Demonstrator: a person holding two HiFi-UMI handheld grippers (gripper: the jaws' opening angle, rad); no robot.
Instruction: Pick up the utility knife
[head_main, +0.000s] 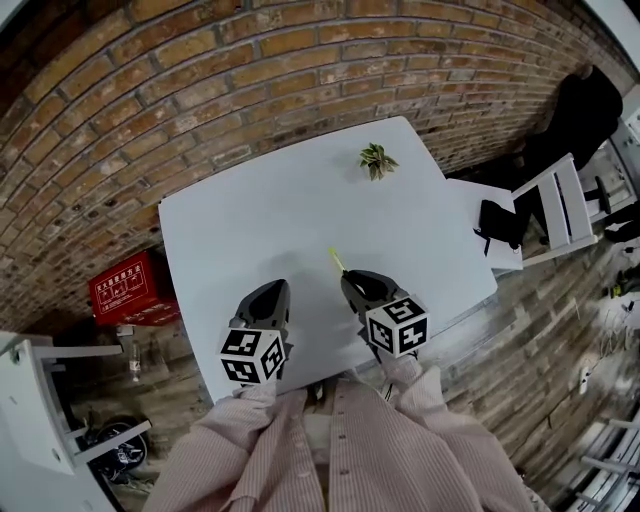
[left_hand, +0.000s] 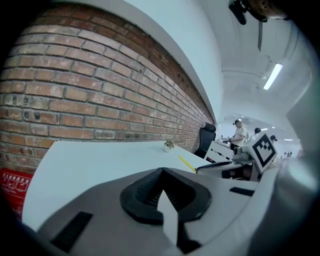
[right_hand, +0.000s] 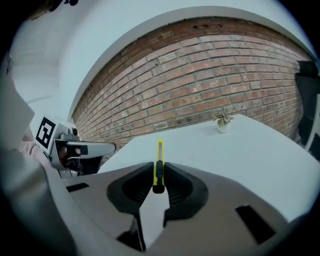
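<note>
Table (head_main: 250, 220) ahead of me lies open to its far edge; only the small potted plant (head_main: 377, 160) stands in the way, near the far right corner. Brick wall (head_main: 250, 90) closes the far side, probably just behind the table. My left gripper (head_main: 270, 292) and right gripper (head_main: 356, 282) hang apart, with a clear gap between them.

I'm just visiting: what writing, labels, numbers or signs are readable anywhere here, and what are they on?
Red box: white characters, too small and blurred to read.
Marker cubes: black-and-white square patterns, not words or numbers.
Nothing else shows legible print.
</note>
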